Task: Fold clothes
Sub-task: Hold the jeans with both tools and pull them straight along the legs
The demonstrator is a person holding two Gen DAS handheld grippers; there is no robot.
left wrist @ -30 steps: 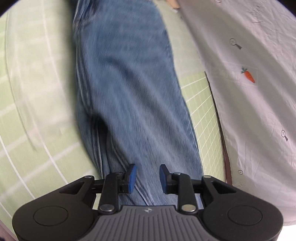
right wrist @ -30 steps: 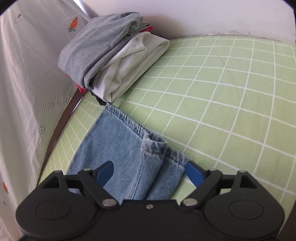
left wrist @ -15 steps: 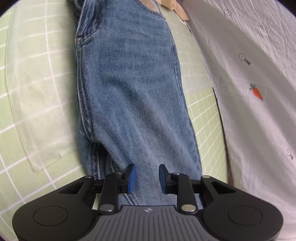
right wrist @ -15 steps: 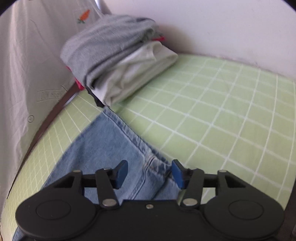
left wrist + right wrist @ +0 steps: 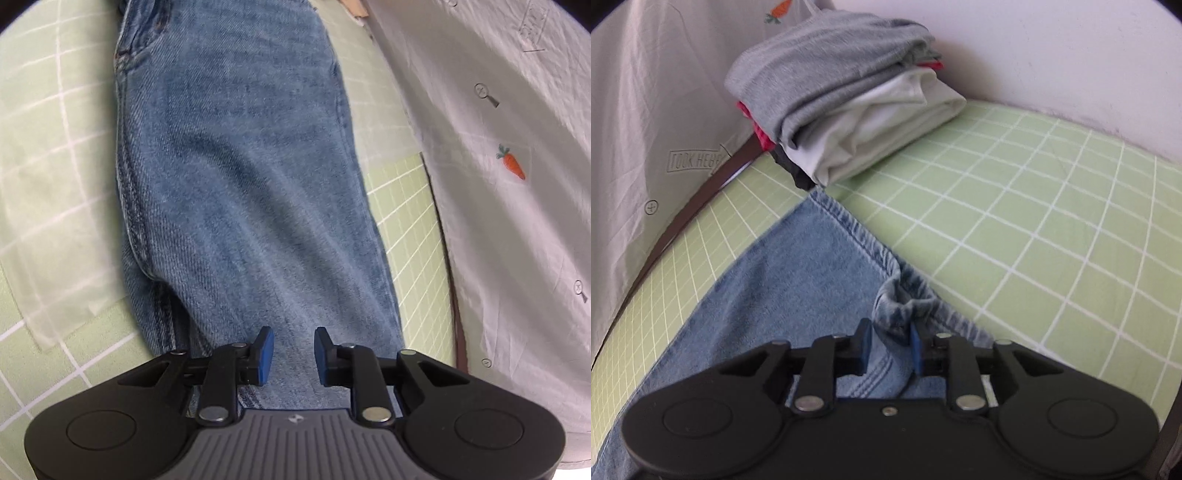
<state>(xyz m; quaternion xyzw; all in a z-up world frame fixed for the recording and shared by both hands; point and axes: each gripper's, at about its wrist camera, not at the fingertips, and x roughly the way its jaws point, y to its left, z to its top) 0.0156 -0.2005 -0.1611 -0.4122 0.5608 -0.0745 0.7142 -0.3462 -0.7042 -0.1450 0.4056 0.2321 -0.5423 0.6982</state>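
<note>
We have the right gripper clamped on the bunched hem of the jeans, which lie flat on the green bed, ready to lift. Our left gripper hovers over the denim, jaws slightly apart, gripping nothing.

Green checked sheet, carrot-print cloth (white)

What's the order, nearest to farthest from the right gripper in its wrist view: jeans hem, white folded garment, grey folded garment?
From the right gripper:
1. Jeans hem, bunched between the fingers.
2. White folded garment, ahead, low in the stack.
3. Grey folded garment, on top of the stack, nearer the wall.
</note>
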